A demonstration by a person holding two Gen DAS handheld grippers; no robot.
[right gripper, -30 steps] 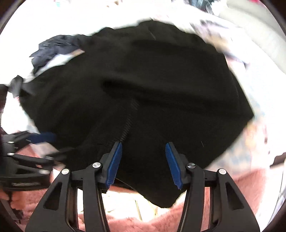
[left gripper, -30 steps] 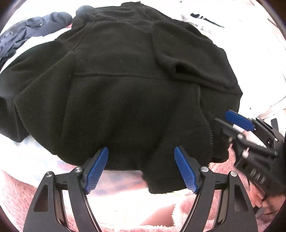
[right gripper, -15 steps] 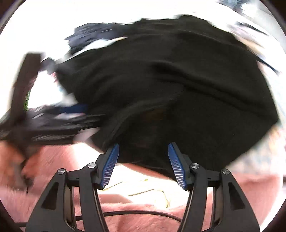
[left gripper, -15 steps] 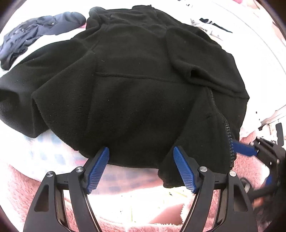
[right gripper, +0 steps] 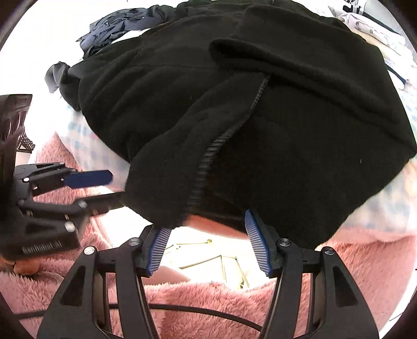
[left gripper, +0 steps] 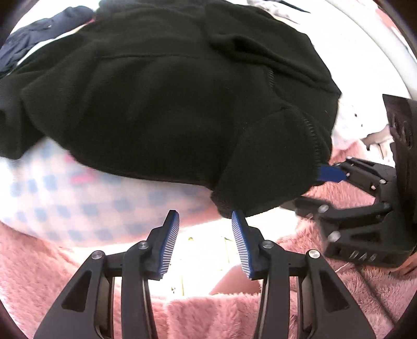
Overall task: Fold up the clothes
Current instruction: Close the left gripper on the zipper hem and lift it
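Pink, long-piled plush [left gripper: 28, 255] covers the near edge of the surface, and beyond it lies a pale sheet printed with a blue check [left gripper: 86, 198], blurred in the left wrist view. Farther back everything bleaches to white under hard light, and little of the room can be made out. A strip of bright floor shows between the plush folds under both cameras.

On the checked sheet lies the black fleece jacket [left gripper: 161, 104], thick and matte, bunched into soft ridges, with a toothed black zipper [right gripper: 208, 156] curving down its front. Its lower hem hangs out over the plush edge. A crumpled navy garment [right gripper: 122, 20] sits behind it at the far left.

The left gripper [left gripper: 206, 229] has ribbed blue pads on black plastic arms; its jaws are closing, with only the sheet and floor between them, the fleece corner just above the right-hand pad. The right gripper [right gripper: 206, 237] stands partly open with the jacket's hem drooping between its pads; whether they press the cloth cannot be told.
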